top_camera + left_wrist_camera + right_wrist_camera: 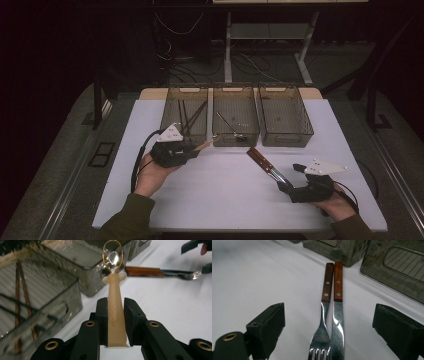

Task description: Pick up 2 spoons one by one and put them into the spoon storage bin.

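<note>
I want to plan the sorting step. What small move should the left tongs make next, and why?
Probably carry the pale-handled utensil forward over the middle bin. The left tongs already clamp its handle, and that bin holds a spoon, while the left bin holds long sticks.

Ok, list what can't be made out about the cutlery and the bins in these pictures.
- Fork and knife: tips cut off by the bottom edge in the right gripper view.
- Whisk-like tool in the left gripper: the wire loop blurs against the middle bin in the left gripper view.
- Right bin: contents too dark and small in the high view.
</note>
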